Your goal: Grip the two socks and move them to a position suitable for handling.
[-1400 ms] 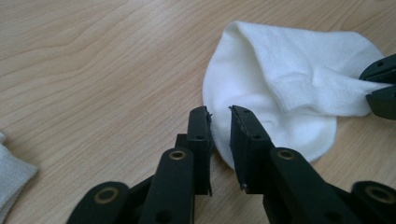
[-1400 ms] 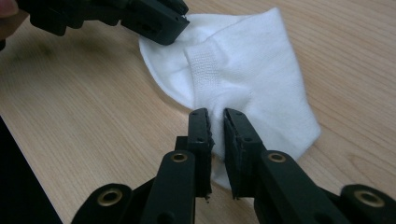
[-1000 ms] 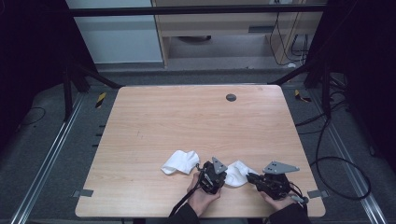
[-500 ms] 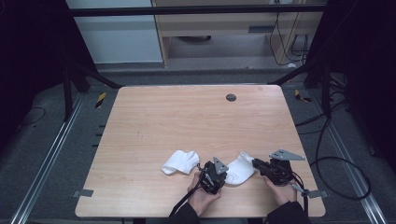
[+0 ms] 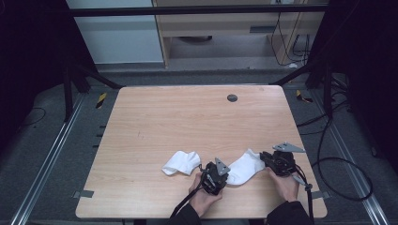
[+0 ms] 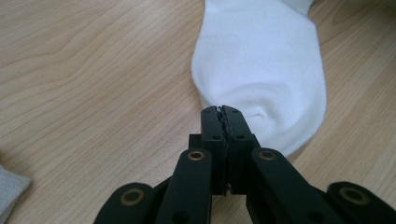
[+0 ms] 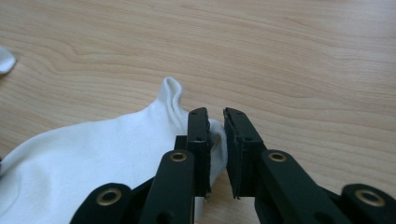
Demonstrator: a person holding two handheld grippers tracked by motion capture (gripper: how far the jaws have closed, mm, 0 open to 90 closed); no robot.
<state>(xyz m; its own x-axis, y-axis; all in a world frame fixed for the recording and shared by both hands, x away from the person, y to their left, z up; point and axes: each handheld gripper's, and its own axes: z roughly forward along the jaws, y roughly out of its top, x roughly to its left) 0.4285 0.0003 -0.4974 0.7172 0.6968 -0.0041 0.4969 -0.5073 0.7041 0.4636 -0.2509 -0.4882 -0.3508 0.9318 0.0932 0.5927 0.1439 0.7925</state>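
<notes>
A white sock (image 5: 244, 168) lies stretched out on the wooden table (image 5: 187, 122) near its front edge, between my two grippers. My left gripper (image 5: 225, 177) is shut, pinching the sock's toe end (image 6: 261, 84), where the fabric puckers at the jaw tips (image 6: 222, 112). My right gripper (image 5: 264, 157) is at the cuff end. Its jaws (image 7: 215, 116) have just been opening and stand slightly apart, with the cuff (image 7: 170, 100) loose in the gap. A second white sock (image 5: 179, 162) lies crumpled to the left.
A dark round hole (image 5: 232, 98) sits near the table's far edge. A cable trails from the right gripper down to the floor (image 5: 328, 164). The second sock's edge shows at the corner of each gripper view (image 6: 9, 186) (image 7: 5, 58).
My right gripper has moved away from the left one, farther up the table, and the sock between them has been drawn out longer. The left gripper has stayed put.
</notes>
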